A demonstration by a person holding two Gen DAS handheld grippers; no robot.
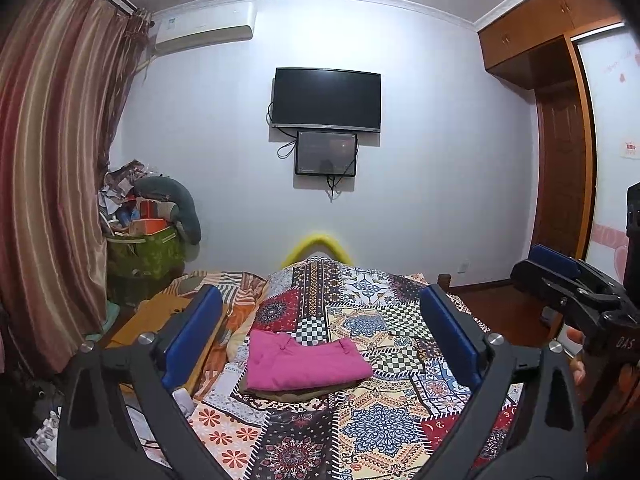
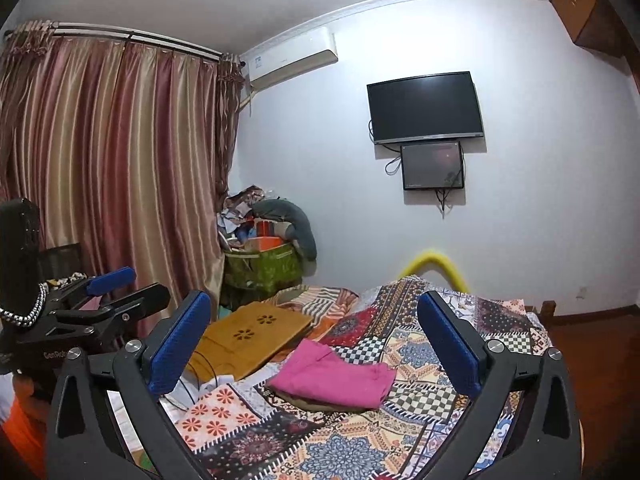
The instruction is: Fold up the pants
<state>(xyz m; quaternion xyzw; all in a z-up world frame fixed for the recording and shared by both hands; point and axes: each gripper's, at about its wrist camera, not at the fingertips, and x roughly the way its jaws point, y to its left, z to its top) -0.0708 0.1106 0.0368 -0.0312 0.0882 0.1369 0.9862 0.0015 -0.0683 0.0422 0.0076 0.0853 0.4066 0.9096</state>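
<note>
I judge the folding done: pink pants [image 1: 304,364] lie as a compact packet on the patchwork bedspread [image 1: 400,320], atop a brown garment [image 1: 288,395]. My left gripper [image 1: 320,344] and right gripper [image 2: 316,344] hang above, jaws wide, empty, pants at twelve o'clock.

Pink pants [image 1: 302,364]: soft matt cloth. Patchwork bedspread [image 1: 392,420]: printed cloth. Lap desk [image 2: 250,340]: smooth wood. Gripper pads [image 2: 180,344]: textured blue. Curtain [image 2: 120,160]: satiny sheen.

One folded pink pants [image 1: 304,364] lies on one olive garment [image 1: 292,395] atop one patchwork bed [image 1: 392,412]. Two tools: left tool [image 1: 320,338], right tool [image 2: 316,340]. Two wall screens: television [image 1: 326,100], smaller screen [image 1: 326,153]. One wooden tray [image 2: 248,338] at nine o'clock.
</note>
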